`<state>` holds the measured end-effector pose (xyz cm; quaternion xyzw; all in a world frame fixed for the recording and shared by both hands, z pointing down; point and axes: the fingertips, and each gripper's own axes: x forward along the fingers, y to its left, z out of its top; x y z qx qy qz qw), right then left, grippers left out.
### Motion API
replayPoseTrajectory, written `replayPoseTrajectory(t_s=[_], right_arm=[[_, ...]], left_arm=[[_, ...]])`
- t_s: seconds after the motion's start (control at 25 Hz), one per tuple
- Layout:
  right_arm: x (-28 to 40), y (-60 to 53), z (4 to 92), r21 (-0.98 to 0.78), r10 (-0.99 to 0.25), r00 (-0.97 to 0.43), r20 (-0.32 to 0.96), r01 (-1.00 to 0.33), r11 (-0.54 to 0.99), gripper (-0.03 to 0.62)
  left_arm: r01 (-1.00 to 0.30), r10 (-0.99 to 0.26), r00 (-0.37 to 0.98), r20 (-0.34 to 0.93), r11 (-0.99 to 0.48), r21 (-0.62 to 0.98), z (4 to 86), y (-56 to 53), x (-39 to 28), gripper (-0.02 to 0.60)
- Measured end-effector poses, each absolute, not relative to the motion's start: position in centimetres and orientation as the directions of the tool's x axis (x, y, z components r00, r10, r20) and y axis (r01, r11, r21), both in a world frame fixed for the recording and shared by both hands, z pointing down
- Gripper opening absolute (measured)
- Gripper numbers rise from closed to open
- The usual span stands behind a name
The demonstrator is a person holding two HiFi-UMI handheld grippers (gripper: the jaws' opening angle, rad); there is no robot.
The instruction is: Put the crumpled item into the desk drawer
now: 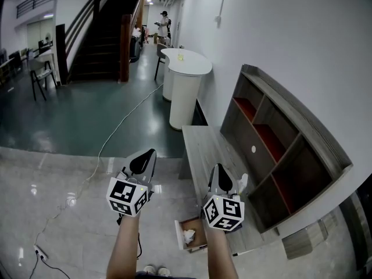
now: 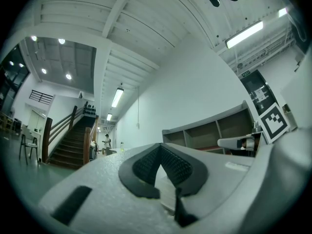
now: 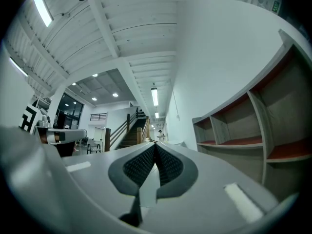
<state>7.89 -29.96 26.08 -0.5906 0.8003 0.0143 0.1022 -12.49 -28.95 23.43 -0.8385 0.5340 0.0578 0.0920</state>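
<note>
Left hand-held gripper (image 2: 160,152): clenched, ribbed dark pads meeting at the tips, nothing between them; raised over the floor, just left of the bench's near end.
Right hand-held gripper (image 3: 155,149): clenched likewise, pads pressed together, empty; raised above the bench top, well apart from the crumpled item.
Marker cubes: one on each hand-held gripper, left (image 1: 128,196) and right (image 1: 224,213), each above a bare forearm.
Crumpled item (image 1: 189,235): white, lying inside the open drawer, below and left of the right marker cube; touched by neither hand-held gripper.
Drawer (image 1: 181,229): pulled out from the near end of the bench, brown inside, holding the crumpled item.
Bench (image 1: 200,147): grey wood-grain top, long, set against the white wall on the right.
Shelf unit (image 1: 279,150): grey with red inner panels, several open compartments, standing on the bench against the wall.
White counter (image 1: 185,83): rounded, beyond the far end of the bench; small yellowish object on top, too small to tell.
Floor (image 1: 70,127): glossy, pale near the feet, dark green farther off.
Cable (image 1: 116,135): light-coloured, trailing across the floor toward the counter.
Staircase (image 1: 99,36): dark, with railing, at the far left.
Person (image 1: 164,21): standing far down the corridor, too small for detail.
</note>
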Motion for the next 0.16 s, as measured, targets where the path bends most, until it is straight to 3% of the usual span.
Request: replayPoseTrajectory(t_s=[0.16], right_arm=[[8.07,-30.17,25.98,-0.097,-0.945,-0.273,-0.179,-0.951,0.293,0.009]], left_arm=[[-0.903,-0.881,0.430,-0.197,-0.420,-0.095,23.31,-29.09,-12.38,0.000]])
